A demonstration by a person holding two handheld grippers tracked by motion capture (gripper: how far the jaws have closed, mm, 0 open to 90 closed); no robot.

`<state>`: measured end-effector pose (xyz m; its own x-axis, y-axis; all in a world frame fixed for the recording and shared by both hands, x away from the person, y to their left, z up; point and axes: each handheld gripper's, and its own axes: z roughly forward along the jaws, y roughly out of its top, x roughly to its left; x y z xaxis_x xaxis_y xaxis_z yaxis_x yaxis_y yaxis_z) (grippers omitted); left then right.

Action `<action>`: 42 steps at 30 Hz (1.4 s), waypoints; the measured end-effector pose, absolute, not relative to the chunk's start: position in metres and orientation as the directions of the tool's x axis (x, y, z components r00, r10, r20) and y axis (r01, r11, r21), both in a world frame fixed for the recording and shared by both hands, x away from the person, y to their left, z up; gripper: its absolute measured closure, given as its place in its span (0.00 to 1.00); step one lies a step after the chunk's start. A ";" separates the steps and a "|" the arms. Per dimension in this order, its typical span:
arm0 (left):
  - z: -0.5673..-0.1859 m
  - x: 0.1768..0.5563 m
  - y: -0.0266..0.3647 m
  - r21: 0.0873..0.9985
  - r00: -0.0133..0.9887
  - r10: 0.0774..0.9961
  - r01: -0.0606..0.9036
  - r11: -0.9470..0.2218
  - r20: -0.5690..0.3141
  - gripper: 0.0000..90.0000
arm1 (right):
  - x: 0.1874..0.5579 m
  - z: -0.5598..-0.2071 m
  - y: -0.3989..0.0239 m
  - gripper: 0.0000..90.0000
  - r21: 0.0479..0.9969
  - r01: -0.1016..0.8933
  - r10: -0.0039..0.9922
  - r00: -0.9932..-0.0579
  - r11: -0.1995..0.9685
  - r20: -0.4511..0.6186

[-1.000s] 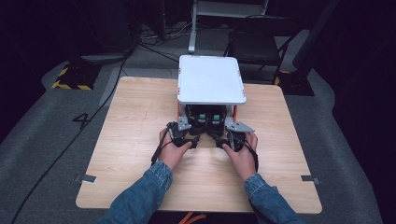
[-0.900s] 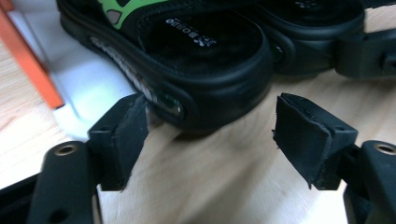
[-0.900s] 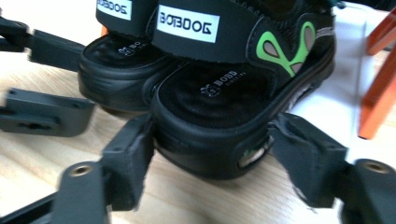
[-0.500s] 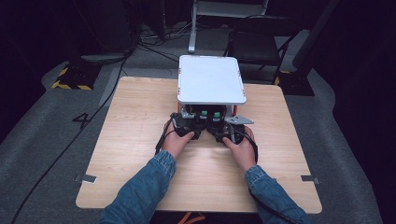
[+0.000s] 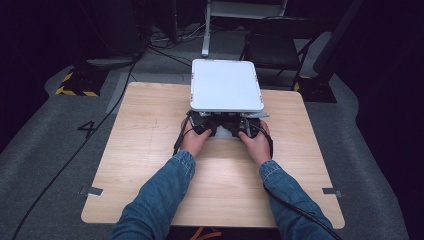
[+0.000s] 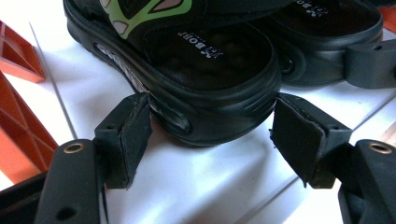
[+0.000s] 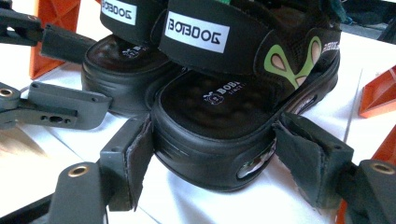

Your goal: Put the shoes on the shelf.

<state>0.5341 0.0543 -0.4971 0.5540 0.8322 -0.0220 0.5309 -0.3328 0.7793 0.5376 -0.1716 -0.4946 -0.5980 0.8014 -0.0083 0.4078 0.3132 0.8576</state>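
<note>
Left sandal (image 6: 205,88): on the white lower shelf (image 6: 196,186) under the white top panel (image 5: 226,85), at 12 o'clock on the bench (image 5: 150,150).
Left hand-held gripper (image 6: 210,135): jaws apart, straddling the heel; left pad about touching, right pad just clear.
Right sandal (image 7: 224,121): just beside its pair, heel toward the person.
Right hand-held gripper (image 7: 212,158): jaws just closing, left pad at the heel, right pad just clear; not clamped.
Handling: likely light, rubbery sole, yields slightly, good friction.
Grasp point: heel sidewalls, low on the sole; avoid the soft strap (image 7: 210,32).
</note>
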 end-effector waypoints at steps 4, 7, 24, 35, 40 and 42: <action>-0.498 0.526 0.058 0.776 0.564 0.825 0.532 -0.339 -0.026 0.37 | 0.535 -0.494 -0.174 0.37 0.864 0.392 0.801 -0.598 0.317 -0.022; -0.496 0.515 0.060 0.776 0.531 0.847 0.547 -0.314 -0.032 0.33 | 0.528 -0.490 -0.176 0.43 0.863 0.384 0.795 -0.605 0.328 -0.033; -0.420 0.402 0.096 0.846 0.620 0.784 0.414 -0.335 0.007 0.28 | 0.440 -0.426 -0.203 0.34 0.872 0.410 0.780 -0.624 0.266 0.056; -0.393 0.354 0.158 0.850 0.601 0.799 0.411 -0.330 0.020 0.21 | 0.400 -0.395 -0.253 0.32 0.874 0.411 0.767 -0.638 0.260 0.071; -0.399 0.344 0.200 0.794 0.565 0.825 0.498 -0.348 0.007 0.20 | 0.391 -0.392 -0.285 0.29 0.859 0.434 0.786 -0.615 0.271 0.063; -0.403 0.345 0.211 0.774 0.531 0.847 0.527 -0.352 0.024 0.18 | 0.390 -0.393 -0.296 0.28 0.851 0.448 0.795 -0.603 0.273 0.062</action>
<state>0.3449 0.2105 -0.4026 0.5311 0.8470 0.0236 0.5267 -0.3518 0.7738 0.3896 -0.2960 -0.3928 -0.6029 0.7954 0.0621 0.4482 0.2733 0.8511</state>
